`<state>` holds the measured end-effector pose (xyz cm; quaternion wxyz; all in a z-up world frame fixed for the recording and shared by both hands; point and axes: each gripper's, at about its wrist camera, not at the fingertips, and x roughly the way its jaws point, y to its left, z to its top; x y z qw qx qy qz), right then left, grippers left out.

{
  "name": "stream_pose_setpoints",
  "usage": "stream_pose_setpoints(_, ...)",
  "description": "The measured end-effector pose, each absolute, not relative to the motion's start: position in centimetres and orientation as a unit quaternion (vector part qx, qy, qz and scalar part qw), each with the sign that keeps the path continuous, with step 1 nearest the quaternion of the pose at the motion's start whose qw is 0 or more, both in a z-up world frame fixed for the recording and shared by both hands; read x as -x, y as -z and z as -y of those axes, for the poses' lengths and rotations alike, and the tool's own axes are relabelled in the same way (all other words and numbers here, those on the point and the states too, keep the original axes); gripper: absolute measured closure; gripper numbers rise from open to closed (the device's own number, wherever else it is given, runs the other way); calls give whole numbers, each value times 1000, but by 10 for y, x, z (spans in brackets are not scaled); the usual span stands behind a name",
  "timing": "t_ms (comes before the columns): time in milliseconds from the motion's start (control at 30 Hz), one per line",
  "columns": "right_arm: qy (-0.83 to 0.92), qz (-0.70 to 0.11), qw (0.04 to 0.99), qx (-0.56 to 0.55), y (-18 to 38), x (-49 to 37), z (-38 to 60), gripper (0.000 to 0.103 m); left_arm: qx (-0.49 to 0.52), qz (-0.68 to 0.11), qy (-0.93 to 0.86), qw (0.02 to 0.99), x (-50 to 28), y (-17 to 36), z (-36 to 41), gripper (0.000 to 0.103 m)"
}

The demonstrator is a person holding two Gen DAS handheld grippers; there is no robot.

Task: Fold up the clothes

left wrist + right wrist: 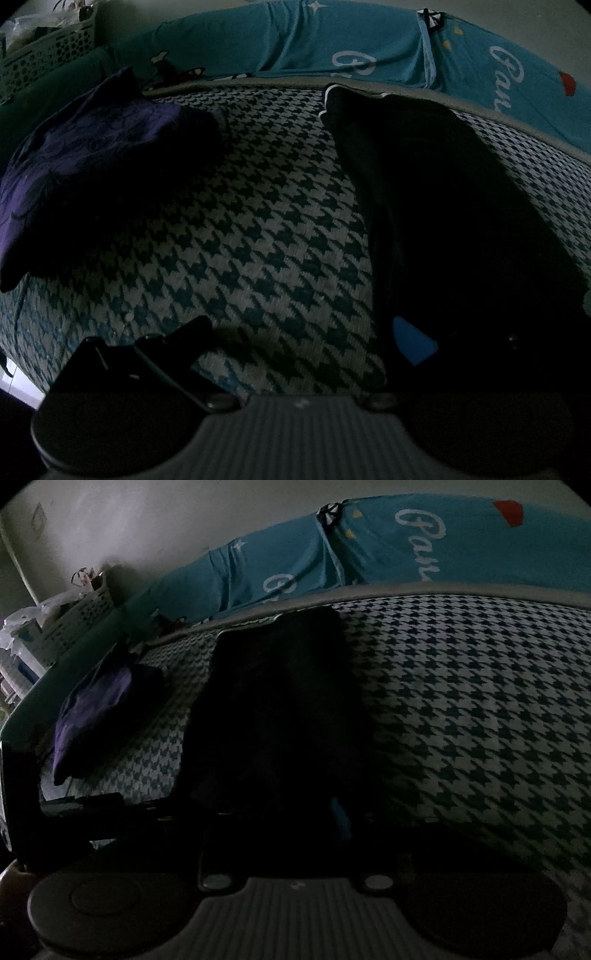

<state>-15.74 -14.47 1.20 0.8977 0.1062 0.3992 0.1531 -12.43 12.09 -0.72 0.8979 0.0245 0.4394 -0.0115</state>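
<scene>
two garments lie on the houndstooth bedcover [266, 229]: a long black garment [273, 716] and a crumpled purple cloth [85, 158]. left gripper [295, 332] jaws wide; right gripper [273, 812] unreadable against dark fabric. risk: a blind pinch could miss an edge or drag layers.

A coarse woven houndstooth cloth [258, 229] is seen mid-frame. Matt black fabric [273, 701] and faintly glossy purple fabric [92, 147] are laid upon it.

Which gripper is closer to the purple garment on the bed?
Left. The purple garment lies just ahead-left of the left gripper; the right gripper sits over the black garment, farther away.
</scene>
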Motion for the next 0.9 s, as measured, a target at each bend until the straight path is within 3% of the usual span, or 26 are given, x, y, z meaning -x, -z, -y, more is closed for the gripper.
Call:
stream_pose_setpoints(533, -162, -395, 897, -112, -8, 108, 140, 61, -10, -419, 20, 908, 125, -8, -118, 0)
stream_pose_setpoints(900, -162, -386, 899, -131, -8, 70, 138, 60, 4, -431, 27, 902, 82, -16, -107, 0)
